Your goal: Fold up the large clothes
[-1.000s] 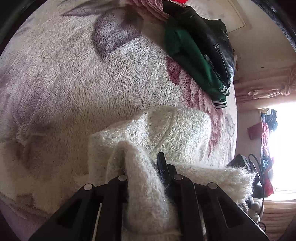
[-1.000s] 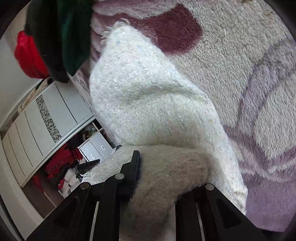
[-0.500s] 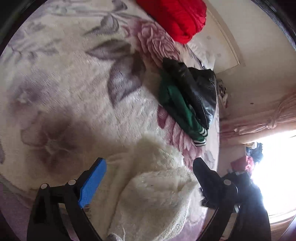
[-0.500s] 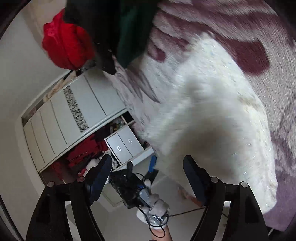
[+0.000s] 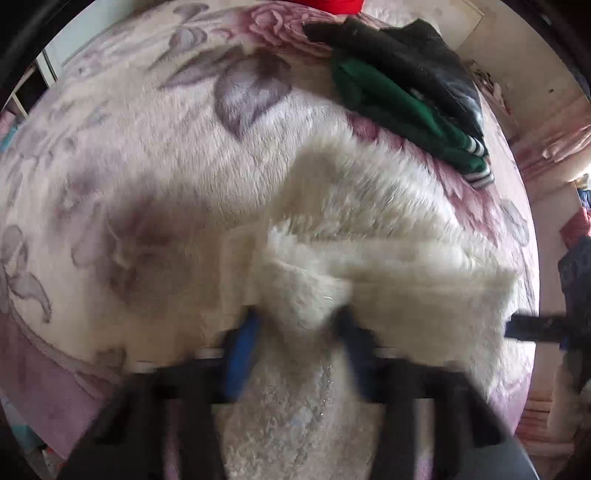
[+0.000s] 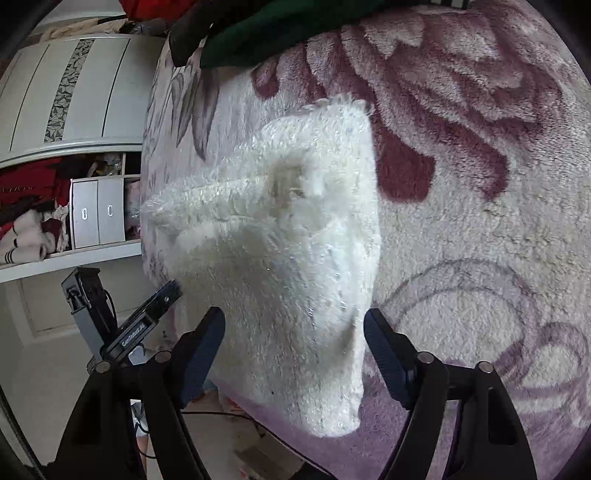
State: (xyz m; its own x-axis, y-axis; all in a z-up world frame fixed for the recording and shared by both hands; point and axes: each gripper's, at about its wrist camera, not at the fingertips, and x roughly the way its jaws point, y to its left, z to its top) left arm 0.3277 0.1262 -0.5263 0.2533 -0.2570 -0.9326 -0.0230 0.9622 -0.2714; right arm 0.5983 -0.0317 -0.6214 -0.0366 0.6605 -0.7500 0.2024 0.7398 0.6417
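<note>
The bed [image 5: 147,177] is covered with a plush blanket [image 6: 480,229], cream with purple leaves and dark pink roses, and with a lilac border at the near edge. A folded white fluffy sweater [image 5: 369,229] lies directly on the blanket, close to this edge; in the right wrist view one of its corners [image 6: 332,421] reaches over the lilac border. Farther back on the bed a green garment [image 5: 402,107] with a striped cuff lies on the blanket, and a black jacket [image 5: 417,55] lies partly over it. Behind them, at the far end, a small part of something red [image 5: 332,3] is visible.
</note>
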